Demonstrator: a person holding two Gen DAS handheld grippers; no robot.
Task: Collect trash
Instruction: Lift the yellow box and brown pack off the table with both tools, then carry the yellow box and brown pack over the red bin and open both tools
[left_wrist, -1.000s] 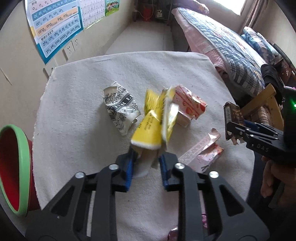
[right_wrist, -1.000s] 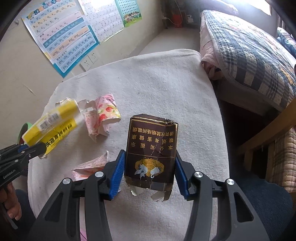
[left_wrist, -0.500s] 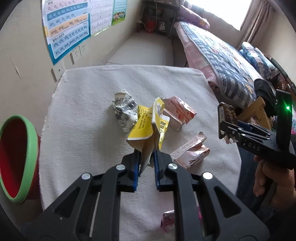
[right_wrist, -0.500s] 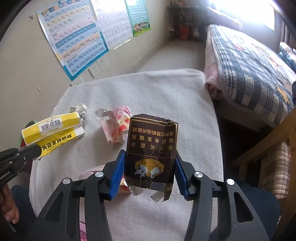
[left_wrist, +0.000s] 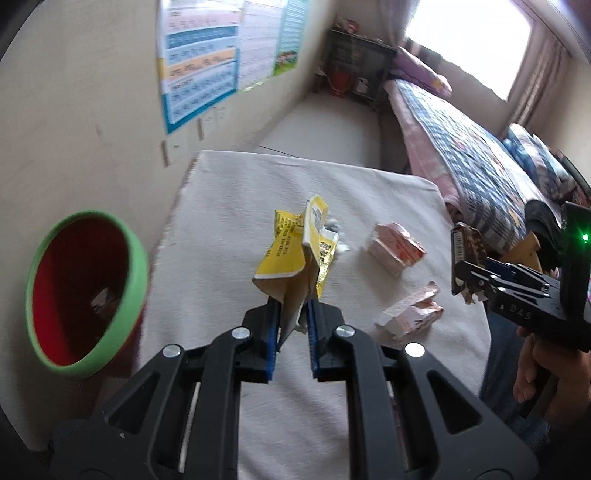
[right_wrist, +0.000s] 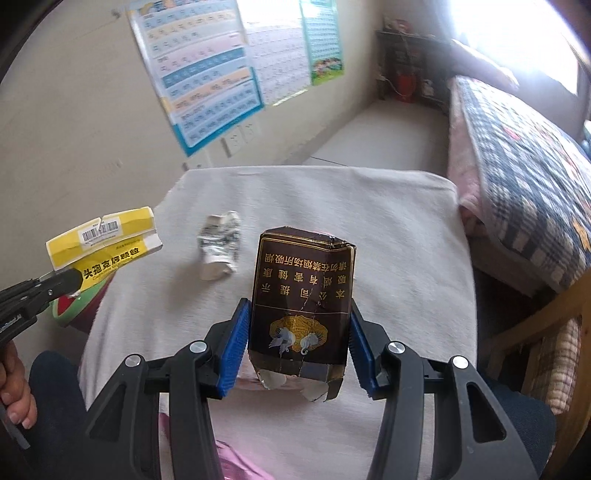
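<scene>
Holding: left tool (left_wrist: 291, 314) clenched on crumpled yellow carton (left_wrist: 295, 251), right tool (right_wrist: 295, 339) on dark-brown cigarette pack (right_wrist: 303, 299); red green-rimmed bin (left_wrist: 136, 258) nearly empty, several wrappers left on surface (left_wrist: 221, 229).

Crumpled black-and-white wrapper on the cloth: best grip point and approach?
Pinch the black-and-white wrapper across its narrower upper half, coming straight down from above. It lies flat and crumpled on the white cloth, so raised folds give the fingers purchase. It sits apart from the other trash. Both grippers are full now.

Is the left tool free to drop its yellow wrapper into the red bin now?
Probably yes. The left tool holds the yellow wrapper lifted, and the bin sits open to its left with nothing between them.
</scene>
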